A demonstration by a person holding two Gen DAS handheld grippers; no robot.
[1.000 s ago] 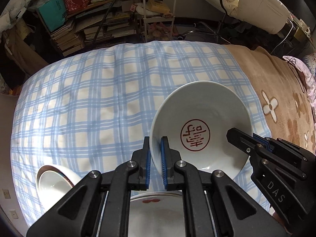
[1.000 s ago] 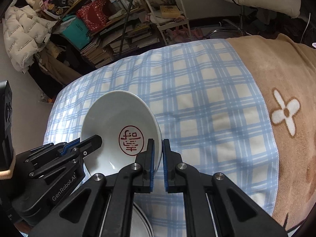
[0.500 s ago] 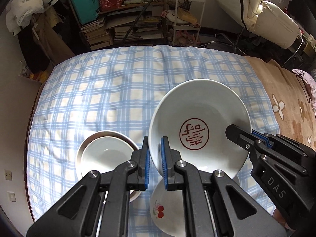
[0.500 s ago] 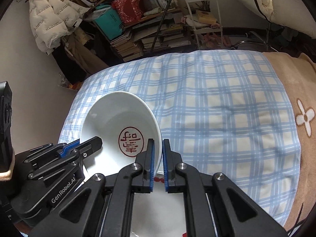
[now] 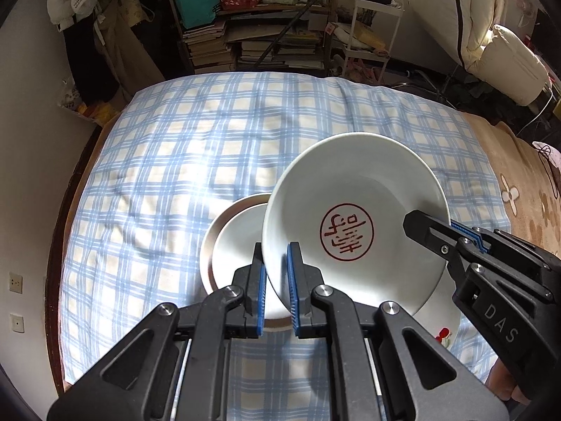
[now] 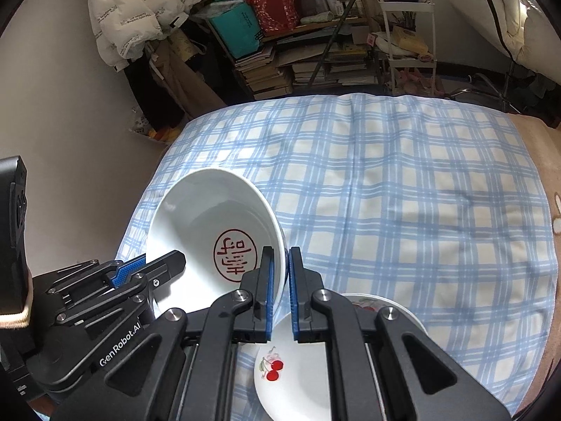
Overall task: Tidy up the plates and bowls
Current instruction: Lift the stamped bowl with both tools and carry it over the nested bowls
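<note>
Tools (image 5: 275,273) (image 6: 278,277) grip bowl (image 5: 354,224) rim (both sides).

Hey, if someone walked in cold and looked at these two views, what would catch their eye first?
A big white bowl with a red seal mark, held above the blue checked bedspread with the left hand-held gripper and right hand-held gripper clamping opposite sides of its rim. Below it lie a metal-rimmed dish and a cherry-printed plate.

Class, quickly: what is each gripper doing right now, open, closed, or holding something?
Left gripper: closed on the rim of the white bowl with the red stamp.
Right gripper: closed on the opposite rim of the same bowl.
</note>
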